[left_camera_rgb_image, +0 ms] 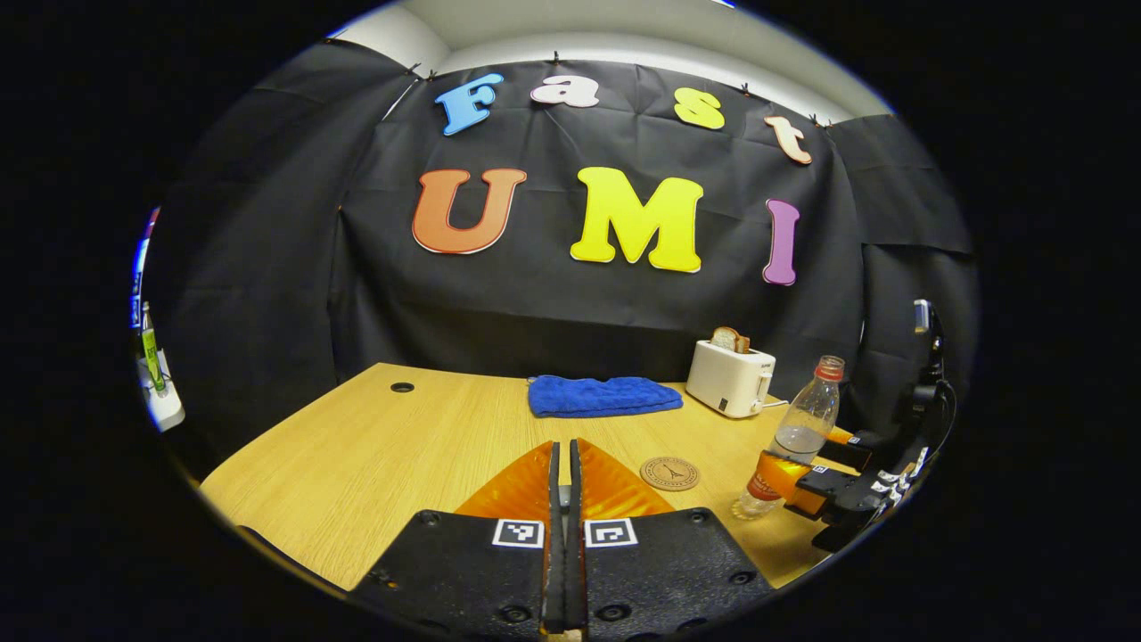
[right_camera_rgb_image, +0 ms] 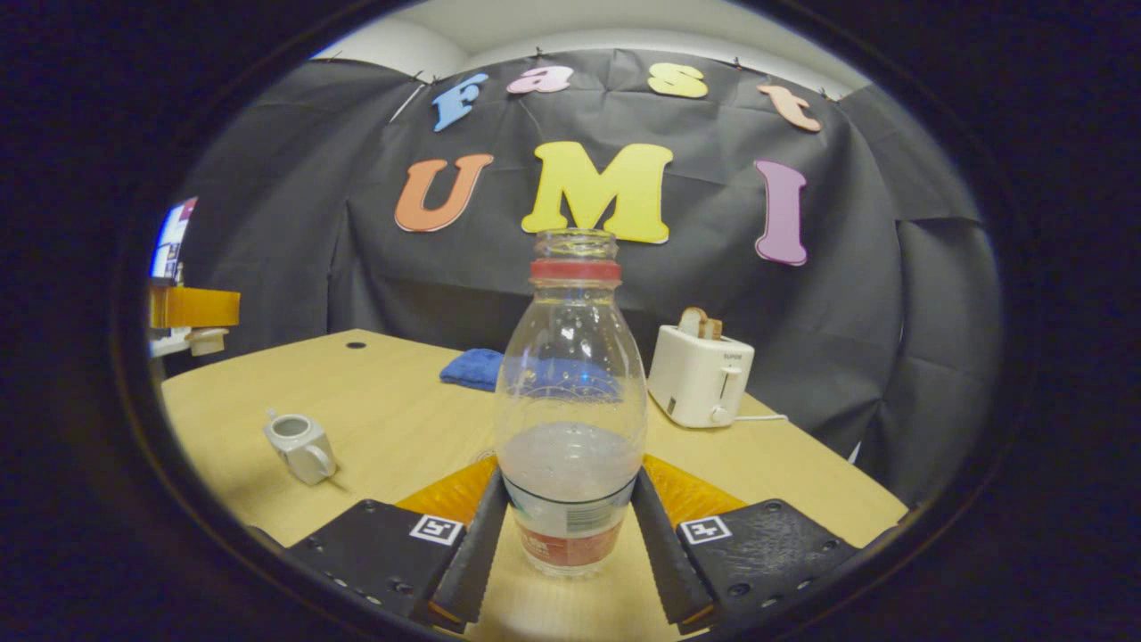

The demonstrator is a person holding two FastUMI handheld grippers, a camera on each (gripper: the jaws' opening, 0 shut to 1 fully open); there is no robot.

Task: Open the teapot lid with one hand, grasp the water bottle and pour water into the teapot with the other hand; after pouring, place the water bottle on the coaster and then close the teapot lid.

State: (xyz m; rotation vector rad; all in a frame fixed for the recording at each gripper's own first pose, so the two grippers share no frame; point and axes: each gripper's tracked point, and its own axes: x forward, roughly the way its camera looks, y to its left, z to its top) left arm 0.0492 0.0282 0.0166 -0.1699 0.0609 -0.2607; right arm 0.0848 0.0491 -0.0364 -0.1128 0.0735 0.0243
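Two jaw states: right gripper (right_camera_rgb_image: 570, 535) jaws flank water bottle (right_camera_rgb_image: 570, 419), contact unclear; left gripper (left_camera_rgb_image: 563, 499) closed, empty; teapot (right_camera_rgb_image: 301, 446) lidless; pouring pending, coaster (left_camera_rgb_image: 669, 473) near bottle.

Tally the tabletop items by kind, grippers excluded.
Water bottle: 1
Teapot: 1
Coaster: 1
Blue cloth: 1
Toaster: 1
Total: 5
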